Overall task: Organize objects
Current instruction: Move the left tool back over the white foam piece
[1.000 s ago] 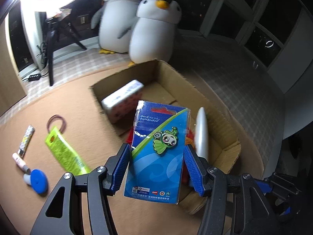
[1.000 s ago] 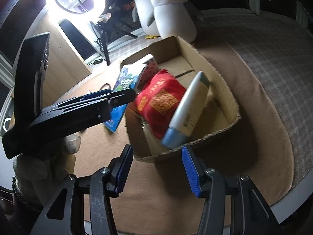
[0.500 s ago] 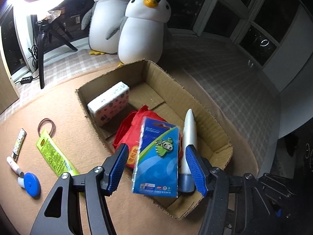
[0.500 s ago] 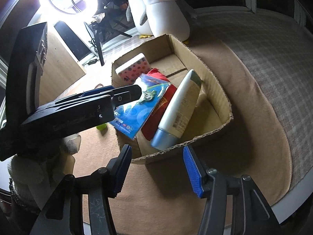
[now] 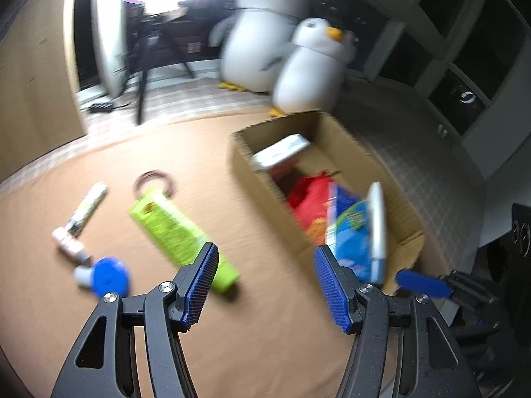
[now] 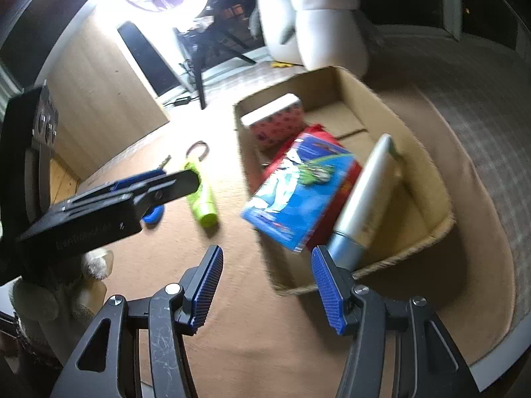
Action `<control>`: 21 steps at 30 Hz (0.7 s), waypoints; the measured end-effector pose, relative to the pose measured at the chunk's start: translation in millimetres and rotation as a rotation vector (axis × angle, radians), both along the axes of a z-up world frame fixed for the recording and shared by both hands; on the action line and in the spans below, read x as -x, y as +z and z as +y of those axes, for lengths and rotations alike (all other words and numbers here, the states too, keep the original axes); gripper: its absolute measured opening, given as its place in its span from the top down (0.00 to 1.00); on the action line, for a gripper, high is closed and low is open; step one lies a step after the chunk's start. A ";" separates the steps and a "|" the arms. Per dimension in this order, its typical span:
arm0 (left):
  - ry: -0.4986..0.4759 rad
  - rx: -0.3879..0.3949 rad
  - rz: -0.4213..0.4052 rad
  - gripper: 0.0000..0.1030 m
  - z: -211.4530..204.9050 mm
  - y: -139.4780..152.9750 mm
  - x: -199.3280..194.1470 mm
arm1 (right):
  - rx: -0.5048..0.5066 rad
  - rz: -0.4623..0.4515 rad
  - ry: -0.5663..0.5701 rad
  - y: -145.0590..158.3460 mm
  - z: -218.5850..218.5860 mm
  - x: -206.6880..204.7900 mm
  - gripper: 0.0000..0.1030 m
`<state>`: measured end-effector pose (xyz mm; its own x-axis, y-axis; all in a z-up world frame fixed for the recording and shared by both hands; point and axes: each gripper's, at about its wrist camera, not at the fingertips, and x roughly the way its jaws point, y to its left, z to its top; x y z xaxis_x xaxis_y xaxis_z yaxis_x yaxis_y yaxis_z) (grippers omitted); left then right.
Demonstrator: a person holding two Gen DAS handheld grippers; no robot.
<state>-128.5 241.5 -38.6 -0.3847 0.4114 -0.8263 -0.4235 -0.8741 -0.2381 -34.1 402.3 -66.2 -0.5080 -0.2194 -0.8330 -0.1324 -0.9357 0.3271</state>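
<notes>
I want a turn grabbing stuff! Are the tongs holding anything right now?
No, both are empty. The left tongs and right tongs stand open; the blue card packet lies in the cardboard box.

Left wrist view motion-blurred: print on flat blue card packet (image 5: 350, 229) and lime-green tube (image 5: 179, 232) unreadable. Red fabric pouch (image 6: 345, 179) mostly hidden under packet. White-grey plush penguins (image 6: 318, 16) cut off at top edge

The cardboard box (image 6: 415, 152) sat open on the tan mat, holding a blue card pack (image 6: 298, 192) tilted atop a red pouch (image 5: 307, 199), beside a white tube (image 6: 365, 199) and patterned box (image 6: 275, 121). A green tube (image 5: 179, 232) lay outside.
</notes>
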 end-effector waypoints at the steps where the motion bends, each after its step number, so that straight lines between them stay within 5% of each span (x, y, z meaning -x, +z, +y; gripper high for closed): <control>1: 0.016 0.003 -0.003 0.38 -12.3 -1.8 0.5 | -0.003 0.006 0.009 0.7 -6.6 3.0 0.49; 13: 0.245 0.053 -0.076 0.38 -158.1 -37.0 20.2 | -0.029 0.042 0.117 -0.6 -72.0 35.4 0.42; 21: 0.354 0.044 -0.156 0.41 -206.8 -65.2 50.8 | -0.021 -0.001 0.164 -9.5 -107.5 47.6 0.42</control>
